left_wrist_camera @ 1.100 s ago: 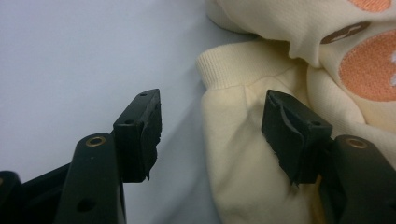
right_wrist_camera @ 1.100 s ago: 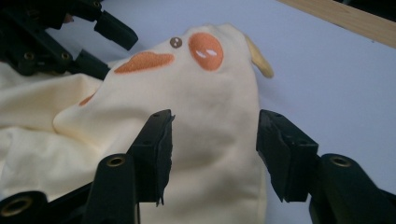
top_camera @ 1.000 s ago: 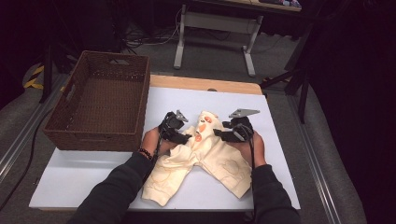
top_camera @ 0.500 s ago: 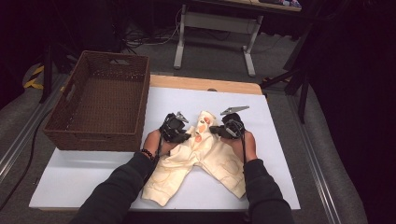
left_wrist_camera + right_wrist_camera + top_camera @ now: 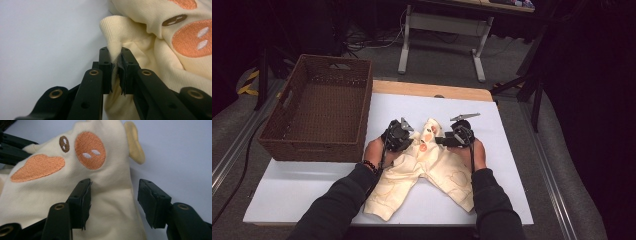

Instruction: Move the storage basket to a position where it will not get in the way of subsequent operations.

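A wicker basket (image 5: 317, 115) stands well to the left of both tongs on the white table (image 5: 522, 165). The cream garment (image 5: 427, 172) lies between them. The left gripper (image 5: 115, 63) pinches its ribbed cuff; the right gripper (image 5: 113, 200), jaws just opening, straddles the cloth without pressing.

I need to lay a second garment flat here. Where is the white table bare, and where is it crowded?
Bare: the far strip of the white table beyond the cream garment, its right edge, and the near-left corner in front of the wicker basket. Crowded: the middle, around the garment and both claws.
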The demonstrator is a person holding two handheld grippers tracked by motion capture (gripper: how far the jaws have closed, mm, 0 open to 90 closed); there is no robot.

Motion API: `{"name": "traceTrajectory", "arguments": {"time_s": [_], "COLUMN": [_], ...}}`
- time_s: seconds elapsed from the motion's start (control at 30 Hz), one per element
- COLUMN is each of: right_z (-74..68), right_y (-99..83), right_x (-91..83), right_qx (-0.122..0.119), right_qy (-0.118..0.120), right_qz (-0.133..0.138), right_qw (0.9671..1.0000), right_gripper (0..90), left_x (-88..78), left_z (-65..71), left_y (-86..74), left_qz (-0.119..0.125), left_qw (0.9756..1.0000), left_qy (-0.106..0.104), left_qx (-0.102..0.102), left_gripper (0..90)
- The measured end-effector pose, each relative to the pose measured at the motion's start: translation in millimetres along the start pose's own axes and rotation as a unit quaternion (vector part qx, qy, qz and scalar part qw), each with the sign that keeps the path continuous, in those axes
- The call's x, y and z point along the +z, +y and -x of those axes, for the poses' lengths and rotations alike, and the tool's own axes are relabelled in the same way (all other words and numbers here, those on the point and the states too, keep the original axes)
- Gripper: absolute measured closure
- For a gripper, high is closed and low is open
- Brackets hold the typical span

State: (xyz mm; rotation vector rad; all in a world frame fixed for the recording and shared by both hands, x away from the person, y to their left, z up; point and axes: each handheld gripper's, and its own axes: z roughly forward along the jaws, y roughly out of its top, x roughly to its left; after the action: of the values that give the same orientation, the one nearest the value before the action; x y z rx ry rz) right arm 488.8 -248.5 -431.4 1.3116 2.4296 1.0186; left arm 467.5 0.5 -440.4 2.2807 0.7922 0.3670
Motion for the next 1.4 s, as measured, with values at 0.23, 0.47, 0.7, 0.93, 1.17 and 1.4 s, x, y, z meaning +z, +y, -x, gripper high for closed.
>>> {"name": "traceTrajectory", "arguments": {"time_s": [0.23,0.47,0.7,0.93,1.17,1.4], "right_z": [-4.1,-13.7,-1.0,4.1,7.2,6.8], "right_y": [0.8,6.7,7.4,-0.8,-13.0,-21.8], "right_x": [4.8,-7.4,-39.0,-44.4,-44.2,-50.6], "right_qx": [-0.011,-0.057,-0.039,-0.021,-0.013,-0.021], "right_qy": [0.02,-0.037,-0.095,-0.107,-0.114,-0.114], "right_qz": [-0.009,-0.001,0.058,0.056,0.045,0.056], "right_qw": [0.9997,0.9977,0.993,0.9924,0.9924,0.9917], "right_gripper": [83.2,88.3,88.2,87.6,80.2,74.0], "left_x": [0.2,-7.6,-14.3,-14.4,-13.9,-25.5], "left_z": [0.7,-2.6,-15.4,-21.5,-26.8,-15.1], "left_y": [-0.4,-0.4,-4.4,-5.3,-0.9,7.5], "left_qz": [0.004,0.022,0.054,0.071,0.092,0.122], "left_qw": [1.0,0.9988,0.9935,0.9878,0.9825,0.9839], "left_qy": [0.007,0.043,0.088,0.117,0.133,0.116], "left_qx": [0.002,-0.007,-0.048,-0.075,-0.093,-0.059], "left_gripper": [81.9,81.9,81.4,80.4,70.8,58.8]}}
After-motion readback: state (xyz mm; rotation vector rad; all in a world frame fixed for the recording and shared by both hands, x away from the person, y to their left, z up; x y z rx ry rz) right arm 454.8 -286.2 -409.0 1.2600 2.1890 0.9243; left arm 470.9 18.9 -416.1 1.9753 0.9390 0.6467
